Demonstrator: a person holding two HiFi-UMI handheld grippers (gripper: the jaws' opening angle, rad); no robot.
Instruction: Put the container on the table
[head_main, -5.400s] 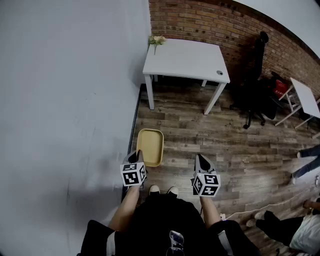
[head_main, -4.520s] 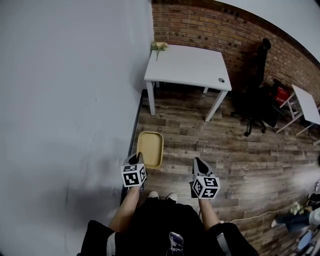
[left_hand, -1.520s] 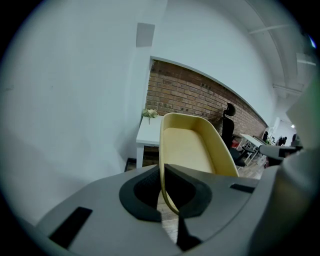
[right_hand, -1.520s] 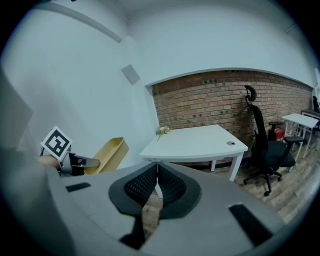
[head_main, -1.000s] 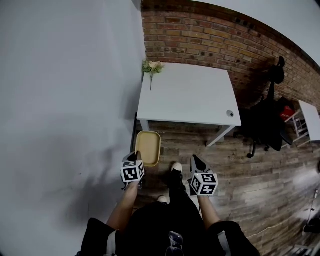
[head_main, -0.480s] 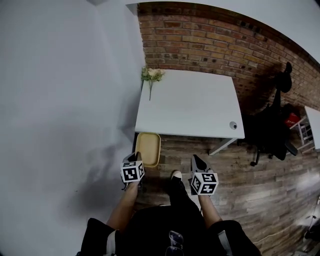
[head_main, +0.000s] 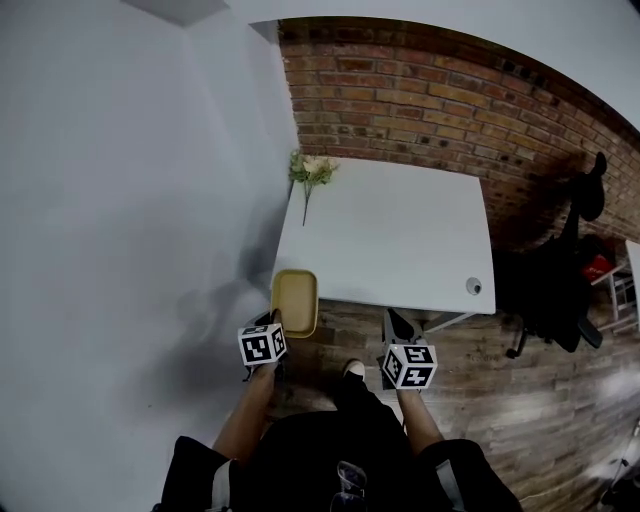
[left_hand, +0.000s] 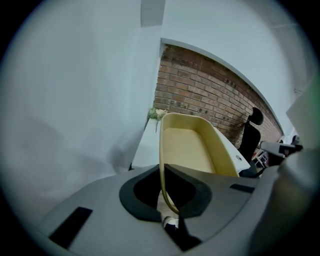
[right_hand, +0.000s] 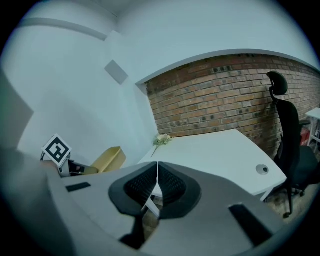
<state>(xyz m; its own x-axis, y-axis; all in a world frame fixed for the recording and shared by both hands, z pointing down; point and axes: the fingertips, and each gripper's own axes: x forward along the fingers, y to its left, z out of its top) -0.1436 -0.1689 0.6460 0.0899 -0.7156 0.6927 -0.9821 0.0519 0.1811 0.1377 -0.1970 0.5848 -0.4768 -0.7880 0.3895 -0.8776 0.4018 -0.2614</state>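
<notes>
Container (head_main: 295, 302), a yellow tray, juts forward from the left gripper (head_main: 272, 322), and its far end seems to overlap the white table's (head_main: 400, 230) near edge. In the left gripper view, the jaws clamp its near rim, with its long axis pointing tableward. In the right gripper view, the right gripper (right_hand: 156, 167) is closed and empty.

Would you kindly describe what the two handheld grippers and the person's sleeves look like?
The left gripper and the right gripper each have a grey body, black jaw pads and a white cube with black square markers. No cables show. The person wears a black top; its short sleeves carry a pale band.
</notes>
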